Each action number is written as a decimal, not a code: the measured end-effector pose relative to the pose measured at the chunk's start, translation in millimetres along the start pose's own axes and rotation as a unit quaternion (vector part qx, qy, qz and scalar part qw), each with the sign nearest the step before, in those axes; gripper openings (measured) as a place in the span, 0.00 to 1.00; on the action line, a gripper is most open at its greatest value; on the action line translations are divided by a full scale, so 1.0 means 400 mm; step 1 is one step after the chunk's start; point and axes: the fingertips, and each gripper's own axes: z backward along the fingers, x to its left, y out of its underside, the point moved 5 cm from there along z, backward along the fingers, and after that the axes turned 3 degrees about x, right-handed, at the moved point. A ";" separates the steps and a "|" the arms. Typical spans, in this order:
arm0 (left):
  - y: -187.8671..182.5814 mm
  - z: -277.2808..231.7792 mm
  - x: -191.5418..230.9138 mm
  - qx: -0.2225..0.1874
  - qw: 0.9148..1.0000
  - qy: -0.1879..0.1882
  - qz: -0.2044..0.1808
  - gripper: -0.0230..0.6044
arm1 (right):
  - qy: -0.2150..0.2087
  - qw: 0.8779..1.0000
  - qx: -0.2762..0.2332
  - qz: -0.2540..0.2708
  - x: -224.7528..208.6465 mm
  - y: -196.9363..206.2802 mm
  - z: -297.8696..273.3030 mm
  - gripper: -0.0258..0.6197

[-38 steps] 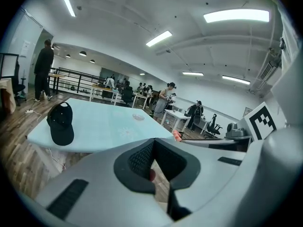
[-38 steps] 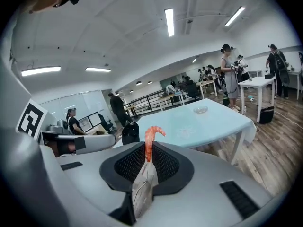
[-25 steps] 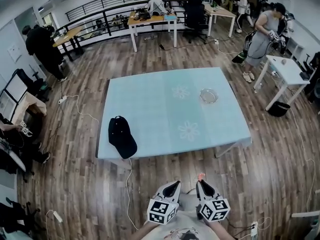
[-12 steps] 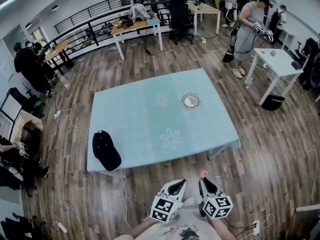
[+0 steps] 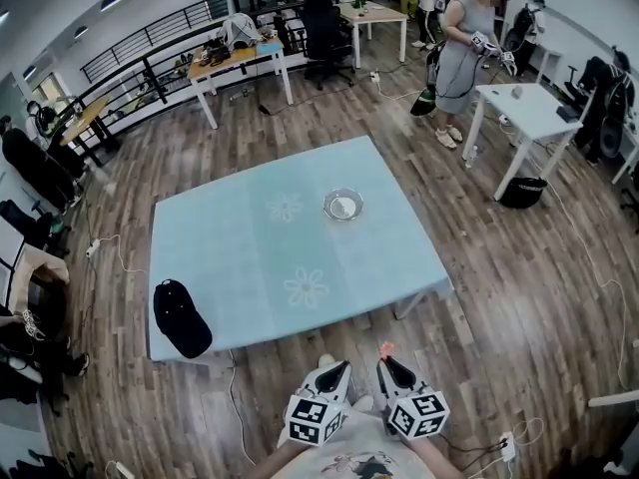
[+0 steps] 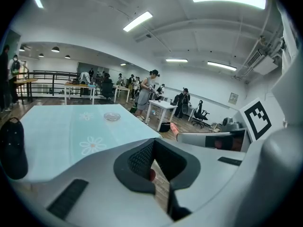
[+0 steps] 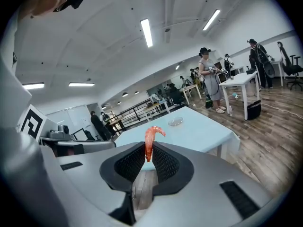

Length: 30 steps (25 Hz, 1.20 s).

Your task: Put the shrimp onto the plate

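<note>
shrimp [image 7: 149, 143] pinched upright in closed right hand-held gripper [image 7: 149, 156]. plate [image 5: 343, 205] straight ahead on worktop [image 5: 230, 257], well apart. left hand-held gripper [image 6: 152, 163] closed, holding nothing, no nearer.

A wide room with a brown plank floor [image 5: 519, 297]. In the middle stands a counter [image 5: 230, 257] under a pale blue cloth printed with white flowers. A black cap [image 5: 182, 319] lies at its near left corner. Far off, white-legged desks [image 5: 235, 60] and a black office chair [image 5: 324, 30] stand before a black railing [image 5: 150, 53]. At the far right a person [image 5: 461, 43] stands by a white table [image 5: 524, 108], with a black bin [image 5: 522, 192] beside it. Strip lights [image 6: 139, 21] cross the white ceiling.
</note>
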 end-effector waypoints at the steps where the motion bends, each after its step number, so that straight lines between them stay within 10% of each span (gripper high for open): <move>1: -0.008 -0.009 0.009 -0.002 1.000 -0.003 0.001 0.05 | -0.003 1.000 0.001 -0.001 -0.003 -0.002 -0.010 0.14; 30: -0.380 -0.406 0.481 -0.022 0.999 0.042 0.013 0.05 | 0.025 1.000 -0.005 -0.006 -0.095 -0.375 -0.590 0.14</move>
